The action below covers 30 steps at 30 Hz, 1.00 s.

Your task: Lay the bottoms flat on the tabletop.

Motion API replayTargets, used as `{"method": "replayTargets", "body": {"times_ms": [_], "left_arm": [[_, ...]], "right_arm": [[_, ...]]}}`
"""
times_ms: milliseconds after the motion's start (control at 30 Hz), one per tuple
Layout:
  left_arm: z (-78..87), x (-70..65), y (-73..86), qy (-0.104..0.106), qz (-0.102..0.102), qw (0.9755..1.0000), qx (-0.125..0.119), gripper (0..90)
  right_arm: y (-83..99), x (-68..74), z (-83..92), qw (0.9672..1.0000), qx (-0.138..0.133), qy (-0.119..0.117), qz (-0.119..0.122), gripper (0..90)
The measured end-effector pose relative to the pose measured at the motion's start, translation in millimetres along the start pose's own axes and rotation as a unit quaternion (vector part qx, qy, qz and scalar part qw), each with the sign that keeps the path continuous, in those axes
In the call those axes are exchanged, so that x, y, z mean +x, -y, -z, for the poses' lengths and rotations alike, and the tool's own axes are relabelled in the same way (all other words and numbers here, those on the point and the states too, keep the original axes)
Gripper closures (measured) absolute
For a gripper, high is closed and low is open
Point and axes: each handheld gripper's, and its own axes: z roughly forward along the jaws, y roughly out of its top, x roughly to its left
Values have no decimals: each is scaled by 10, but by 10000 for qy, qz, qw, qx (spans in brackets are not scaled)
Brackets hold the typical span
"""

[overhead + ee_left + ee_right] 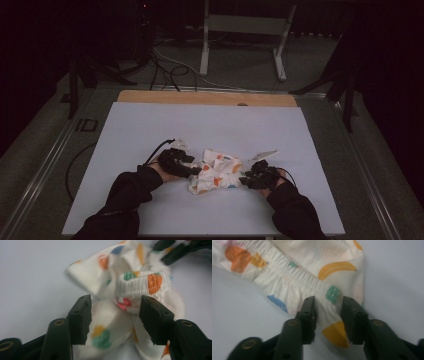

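High view: I log one crumpled printed garment [216,171] near the 6 o'clock edge of the white table [150,130]; my left gripper [195,170] at its 9 o'clock, my right gripper [244,180] at its 3 o'clock.

Left gripper view: jaws released, straddling the cloth below its elastic waistband [140,283], pads clear.

Right gripper view: jaws parted around the waistband fold; whether the pads press, I cannot tell.
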Motion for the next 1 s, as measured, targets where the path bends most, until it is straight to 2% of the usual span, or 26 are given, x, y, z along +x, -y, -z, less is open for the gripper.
{"method": "replayTargets", "body": {"times_ms": [67, 133, 167, 267, 433, 500, 600, 700, 733, 800, 833, 900, 1000], "left_arm": [[-31, -34, -26, 94, -99, 9999, 6, 464], [-68, -64, -44, 211, -176, 9996, 40, 510], [-91, -80, -51, 269, -213, 9994, 84, 516], [-168, -122, -69, 321, -320, 9988, 201, 566], [-222, -170, -80, 400, -452, 9977, 299, 766], [-221, -165, -80, 411, -386, 9981, 265, 864], [-213, -161, -85, 361, -453, 9980, 241, 900], [-205, -149, -89, 309, -480, 9982, 181, 895], [-202, -147, -91, 265, -468, 9984, 145, 818], [-200, -138, -97, 161, -470, 9987, 97, 582], [-201, -125, -103, 174, -465, 9987, 115, 546], [-228, -126, -116, 237, -444, 9987, 60, 500], [-257, -153, -139, 355, -486, 9982, 27, 499]], "right_arm": [[-5, 17, 3, 10000, 38, -1, 47, 722], [-2, 29, -4, 9999, 27, 34, 145, 749], [-3, 29, -3, 9999, 9, 33, 112, 784], [-6, 27, 1, 9998, 36, 56, 175, 841], [-19, 27, 9, 9997, 23, 106, 214, 864], [-25, 20, 17, 9997, -28, 125, 220, 868], [-35, 10, 38, 9996, -71, 143, 217, 871], [-39, -3, 56, 9996, -105, 158, 193, 871], [-38, -6, 56, 9996, -118, 176, 205, 871], [-35, -14, 57, 9996, -117, 186, 180, 870], [-34, -18, 56, 9997, -114, 176, 161, 871], [-34, -25, 50, 9997, -102, 168, 176, 870], [-35, -23, 52, 9997, -112, 168, 165, 870]]}}
